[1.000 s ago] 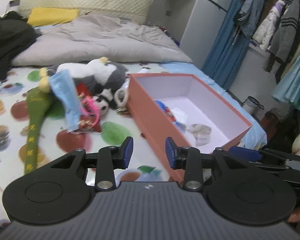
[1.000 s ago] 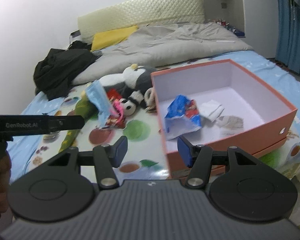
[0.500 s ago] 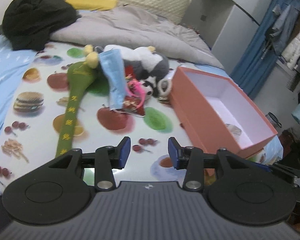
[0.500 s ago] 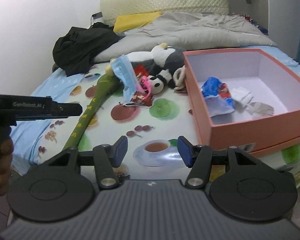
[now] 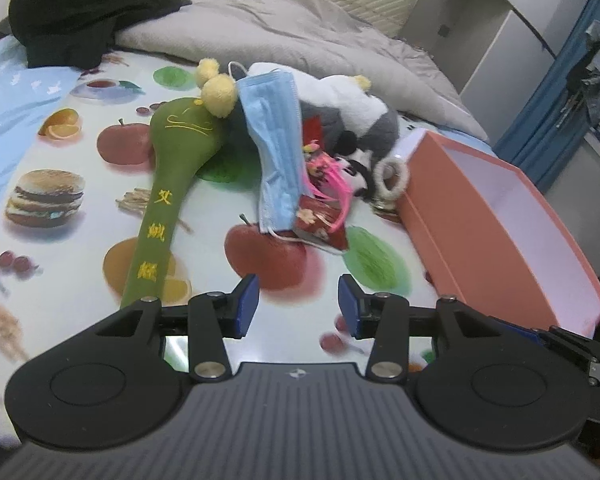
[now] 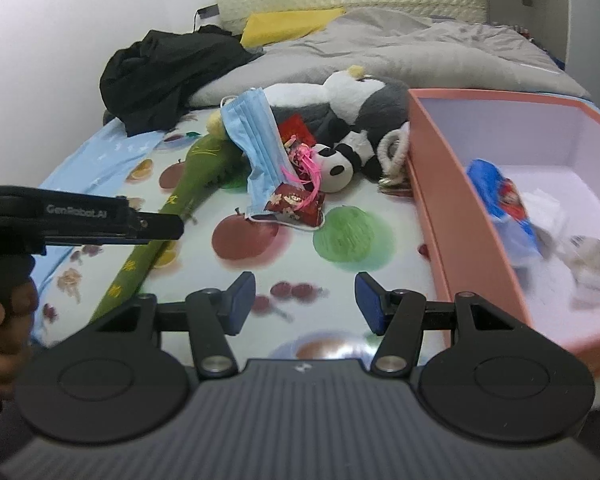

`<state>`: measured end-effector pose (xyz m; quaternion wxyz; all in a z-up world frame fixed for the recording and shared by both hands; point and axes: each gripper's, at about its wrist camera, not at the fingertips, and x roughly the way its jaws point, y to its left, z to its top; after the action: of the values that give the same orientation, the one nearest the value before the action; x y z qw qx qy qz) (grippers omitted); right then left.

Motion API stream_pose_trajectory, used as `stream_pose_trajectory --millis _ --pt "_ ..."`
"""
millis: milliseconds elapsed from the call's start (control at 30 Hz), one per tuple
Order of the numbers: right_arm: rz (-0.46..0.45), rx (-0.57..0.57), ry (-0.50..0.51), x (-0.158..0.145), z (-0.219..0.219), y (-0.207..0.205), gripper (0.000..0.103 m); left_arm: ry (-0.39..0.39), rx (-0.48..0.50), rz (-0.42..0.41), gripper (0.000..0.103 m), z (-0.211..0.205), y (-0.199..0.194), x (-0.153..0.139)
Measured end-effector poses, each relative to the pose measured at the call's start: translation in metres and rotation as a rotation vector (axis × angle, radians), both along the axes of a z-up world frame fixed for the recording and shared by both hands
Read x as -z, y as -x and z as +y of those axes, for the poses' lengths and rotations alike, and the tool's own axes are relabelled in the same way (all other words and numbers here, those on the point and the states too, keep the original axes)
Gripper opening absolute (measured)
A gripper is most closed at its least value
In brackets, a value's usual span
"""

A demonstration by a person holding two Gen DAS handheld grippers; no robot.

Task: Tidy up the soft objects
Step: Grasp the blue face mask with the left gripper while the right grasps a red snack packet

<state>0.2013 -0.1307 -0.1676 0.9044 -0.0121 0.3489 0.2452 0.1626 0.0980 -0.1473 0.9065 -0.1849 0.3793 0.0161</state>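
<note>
The left claw [image 5: 298, 304] hangs over the fruit-printed bed sheet [image 5: 60, 152], its blue pads apart with nothing between them; the jaws have just been opening. At twelve o'clock from it, a blue face mask [image 5: 274, 140] lies draped across a red pouch [image 5: 322, 226] with pink tassels. At eleven o'clock lies a long green plush [image 5: 168, 184]. A grey-and-white plush [image 5: 356, 108] sits behind the mask. At two o'clock stands an open orange box [image 5: 480, 236].
</note>
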Motion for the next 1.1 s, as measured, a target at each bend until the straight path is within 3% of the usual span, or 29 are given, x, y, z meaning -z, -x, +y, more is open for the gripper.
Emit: stream_pose_trajectory --millis 633,833,967,1100 --pt "-0.035 -0.155 0.034 0.043 0.078 -0.105 0.058 0.104 -0.024 0.022 0.053 0.059 -0.128 0.064" --pt "-0.067 -0.235 0.093 0.055 0.101 -0.124 0.058 0.151 0.007 0.023 0.054 0.067 -0.148 0.076" --pt "-0.122 -0.248 0.189 0.063 0.111 -0.13 0.058 0.188 0.03 0.018 0.054 0.067 -0.159 0.083" --pt "-0.124 -0.264 0.211 0.066 0.113 -0.133 0.058 0.186 0.053 0.019 0.051 0.063 -0.166 0.088"
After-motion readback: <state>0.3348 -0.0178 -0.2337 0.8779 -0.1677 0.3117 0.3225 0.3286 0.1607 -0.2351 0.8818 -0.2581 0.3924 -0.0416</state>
